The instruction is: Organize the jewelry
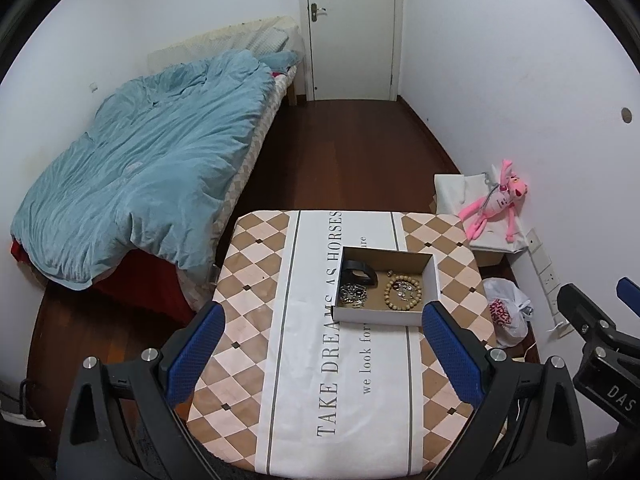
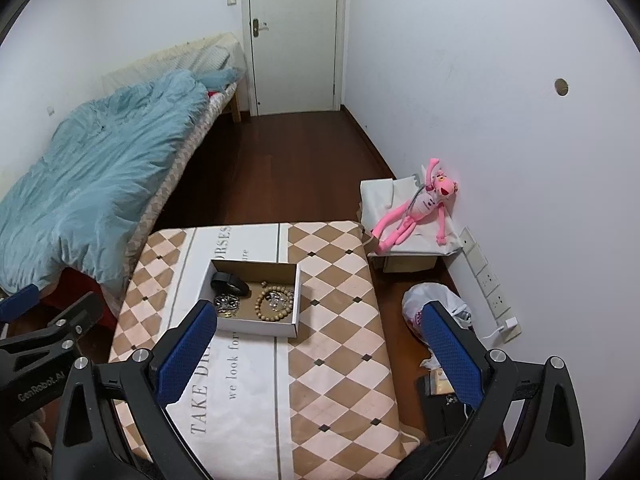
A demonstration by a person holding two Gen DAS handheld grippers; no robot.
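Hovering above the checked brown-and-cream cloth-covered table [image 1: 248, 280], both tools sit high and back from the work. The left blue-padded black gripper [image 1: 322, 354] has its fingers spread wide, nothing between them; the right blue-padded black gripper [image 2: 316, 354] likewise gapes, empty. The shallow white cardboard box with a brown floor [image 1: 436, 276] sits mid-frame in the left wrist view, left of centre in the right. Inside: a black watch-like band [image 1: 360, 274] at the box's upper left, a tangle of silver chain [image 1: 352, 294] below it, a round wooden-bead bracelet [image 1: 402, 293] to the right with small silvery pieces [image 1: 404, 289] in its ring. Judged: everything already lies in the box, so this reads as the very start or the close; cannot tell which. Any next move calls for descending, narrowing the fingers and picking one piece without snagging the chain.
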